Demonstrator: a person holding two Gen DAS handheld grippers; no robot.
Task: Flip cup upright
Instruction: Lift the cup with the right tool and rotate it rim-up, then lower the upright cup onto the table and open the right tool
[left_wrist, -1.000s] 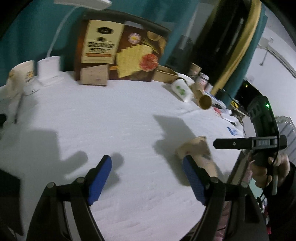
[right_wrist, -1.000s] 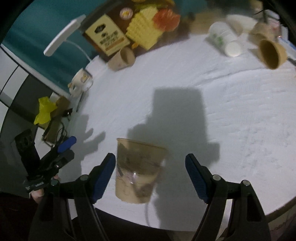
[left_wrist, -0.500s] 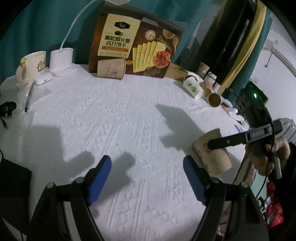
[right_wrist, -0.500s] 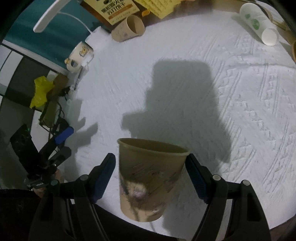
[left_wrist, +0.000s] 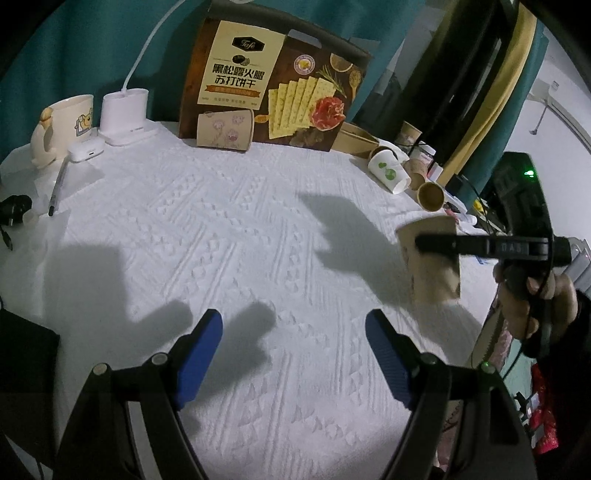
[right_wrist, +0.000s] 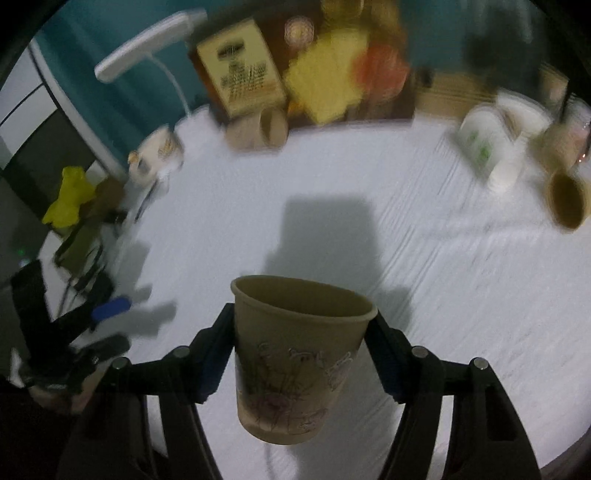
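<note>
A tan paper cup (right_wrist: 295, 354) with a flower print sits between my right gripper's (right_wrist: 301, 325) blue pads, rim up, lifted above the white table. The gripper is shut on it just under the rim. In the left wrist view the same cup (left_wrist: 432, 266) hangs upright at the right, held by the right gripper (left_wrist: 436, 243) near the table's right edge. My left gripper (left_wrist: 293, 325) is open and empty, low over the white tablecloth (left_wrist: 240, 240), well left of the cup.
A cracker box (left_wrist: 273, 99) with a paper cup lying in front (left_wrist: 225, 131) stands at the back. A mug (left_wrist: 66, 125) and lamp base (left_wrist: 123, 116) are back left. Several cups (left_wrist: 389, 171) lie at back right.
My right gripper closed on the cup, lifted it off the table and turned it rim up. The left gripper stayed open and pulled back a little.
</note>
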